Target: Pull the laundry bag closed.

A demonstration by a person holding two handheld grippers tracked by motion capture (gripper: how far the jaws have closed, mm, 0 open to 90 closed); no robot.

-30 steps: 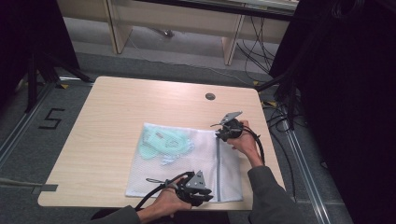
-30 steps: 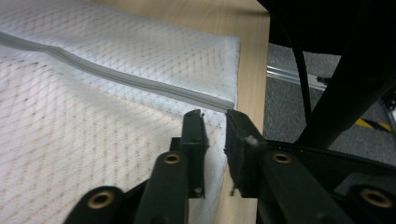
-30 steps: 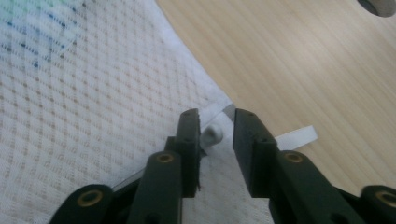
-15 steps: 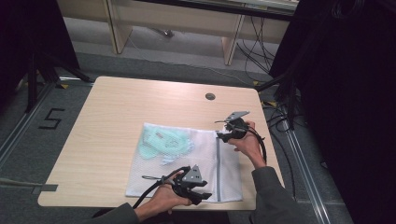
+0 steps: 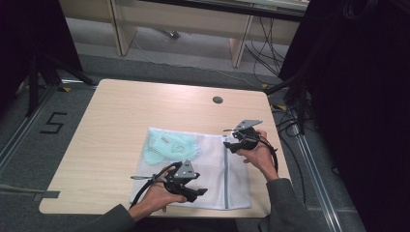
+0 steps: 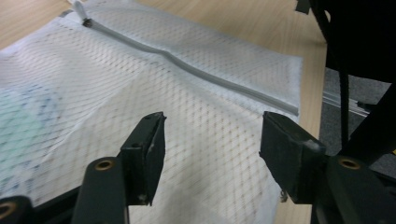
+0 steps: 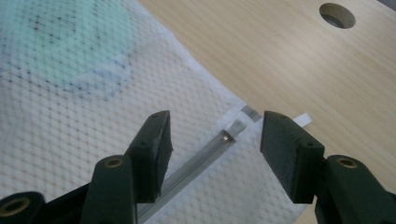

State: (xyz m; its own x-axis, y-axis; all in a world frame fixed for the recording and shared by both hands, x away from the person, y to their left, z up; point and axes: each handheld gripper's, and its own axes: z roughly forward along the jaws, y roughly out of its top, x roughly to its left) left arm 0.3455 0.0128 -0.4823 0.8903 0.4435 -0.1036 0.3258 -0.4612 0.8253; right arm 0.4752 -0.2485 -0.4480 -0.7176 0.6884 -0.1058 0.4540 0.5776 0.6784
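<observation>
A white mesh laundry bag lies flat on the wooden table, with a mint-green garment inside its left half. A grey zipper runs down the bag's right part. My left gripper hovers over the bag's near edge; its jaws have just been opening and stand open above the mesh, nothing between them. My right gripper is at the bag's far right corner. It too has just been opening, open above the zipper pull without touching it.
A round cable hole sits in the table's far right part. Table edges lie close to the bag at the near and right sides. Cables trail on the floor at the right, and a "5" is marked on the floor at the left.
Both grippers have opened their jaws and lifted a little off the bag. The left hand has drifted slightly leftward, the right slightly to the right. The bag lies as before.
</observation>
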